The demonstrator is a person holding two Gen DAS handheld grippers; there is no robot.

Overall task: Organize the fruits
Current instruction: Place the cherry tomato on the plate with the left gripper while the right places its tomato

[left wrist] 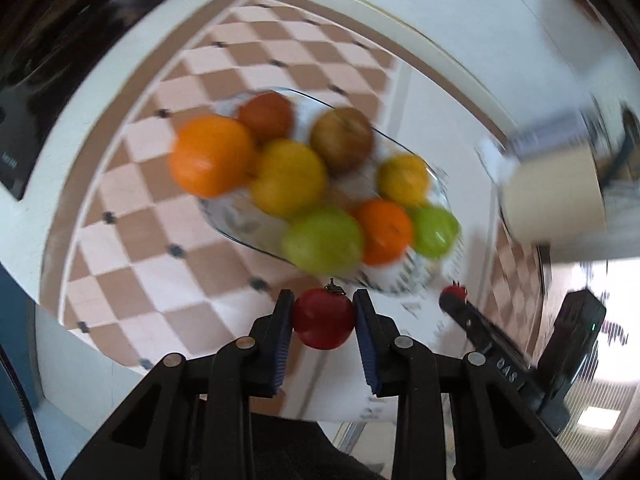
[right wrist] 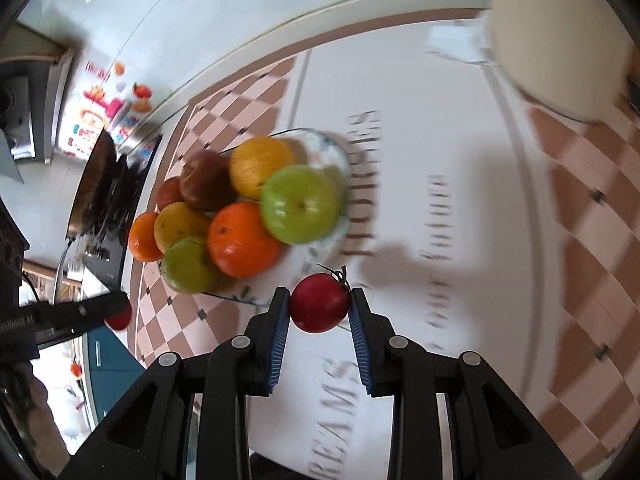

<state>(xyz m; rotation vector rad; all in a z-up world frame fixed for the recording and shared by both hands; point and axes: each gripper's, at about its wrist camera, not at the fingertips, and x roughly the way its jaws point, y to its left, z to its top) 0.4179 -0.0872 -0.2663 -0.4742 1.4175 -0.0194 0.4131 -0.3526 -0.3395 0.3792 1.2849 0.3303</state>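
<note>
A glass dish (left wrist: pixel 224 220) (right wrist: pixel 336 152) on the table holds several fruits: oranges, yellow lemons, green apples and brownish-red apples. My left gripper (left wrist: pixel 324 312) is shut on a red tomato (left wrist: pixel 324 322) with a stem, held above the table just short of the dish. My right gripper (right wrist: pixel 320 308) is shut on another red tomato (right wrist: pixel 320 308), also just short of the dish. The right gripper with its tomato shows in the left wrist view (left wrist: pixel 454 294). The left gripper with its tomato shows in the right wrist view (right wrist: pixel 118 314).
The table has a checkered pink and brown cloth (left wrist: pixel 152 184) with a white printed panel (right wrist: pixel 420 184). A cream cylindrical container (left wrist: pixel 556 200) (right wrist: pixel 560 40) stands to the right of the dish. A dark stove (right wrist: pixel 104 200) lies to the left.
</note>
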